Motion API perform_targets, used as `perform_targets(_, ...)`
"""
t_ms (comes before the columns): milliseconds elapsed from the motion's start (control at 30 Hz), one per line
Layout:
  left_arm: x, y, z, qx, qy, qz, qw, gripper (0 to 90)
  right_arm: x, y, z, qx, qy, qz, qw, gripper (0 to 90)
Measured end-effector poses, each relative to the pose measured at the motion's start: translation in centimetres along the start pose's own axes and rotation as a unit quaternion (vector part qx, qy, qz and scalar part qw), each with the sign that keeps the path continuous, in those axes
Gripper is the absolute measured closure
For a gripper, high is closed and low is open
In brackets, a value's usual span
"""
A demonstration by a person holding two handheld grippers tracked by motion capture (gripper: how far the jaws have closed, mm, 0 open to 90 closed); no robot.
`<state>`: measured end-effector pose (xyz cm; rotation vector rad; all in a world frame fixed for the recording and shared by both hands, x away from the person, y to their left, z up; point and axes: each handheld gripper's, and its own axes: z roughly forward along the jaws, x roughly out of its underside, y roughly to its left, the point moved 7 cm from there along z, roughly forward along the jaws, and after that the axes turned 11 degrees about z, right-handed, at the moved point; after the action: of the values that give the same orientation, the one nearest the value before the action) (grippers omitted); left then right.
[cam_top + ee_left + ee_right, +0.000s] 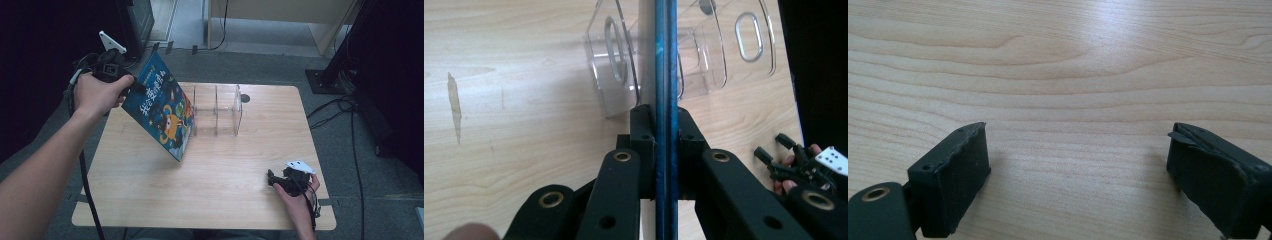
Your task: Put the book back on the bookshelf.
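Currently listed, high view: one book [161,107] with a dark blue illustrated cover, tilted, raised over the far left part of the desk [215,200], its lower corner near the desk's middle. Its upper left edge is clamped in the left hand-held gripper [134,87], held beyond the desk's far left corner. One clear plastic rack [218,110] with upright dividers stands at the far edge of the desk, just beside the book; whether they touch cannot be told. The right hand-held gripper [272,179] rests low near the right end of the near edge, well apart from the book, jaws spread with nothing between them.

Left gripper view: the left hand-held gripper [663,125] has both jaws pressed flat against the book [665,55], seen edge-on as a thin blue strip. The rack [616,65] lies beyond it on the desk [514,100].

Right gripper view: the right hand-held gripper [1075,145] stands wide over bare desk [1063,65].
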<state>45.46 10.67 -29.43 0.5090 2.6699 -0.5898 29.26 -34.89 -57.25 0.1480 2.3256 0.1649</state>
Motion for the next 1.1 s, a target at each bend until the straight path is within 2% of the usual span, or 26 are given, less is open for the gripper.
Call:
perform_targets(533, -0.3, 0.0, 1.8, -0.012, 0.004, -0.004, 0.9999, 84.3, 0.0, 0.0, 0.0, -0.001, 0.000, 0.000, 1.0000, 9.2)
perform_targets(633, -0.4, 0.1, 2.0, -0.009, -0.001, -0.009, 0.9999, 84.3, 0.0, 0.0, 0.0, -0.001, 0.000, -0.001, 1.0000, 9.2)
perform_targets(800, -0.1, 0.4, 2.0, -0.004, -0.001, -0.009, 1.0000, 84.2, 0.0, 0.0, 0.0, -0.001, 0.000, -0.001, 1.0000, 9.2)
perform_targets(1100, 0.2, 0.5, 2.1, 0.000, -0.016, -0.010, 0.9998, 82.7, 0.0, 0.0, 0.0, -0.001, 0.000, -0.001, 1.0000, 9.2)
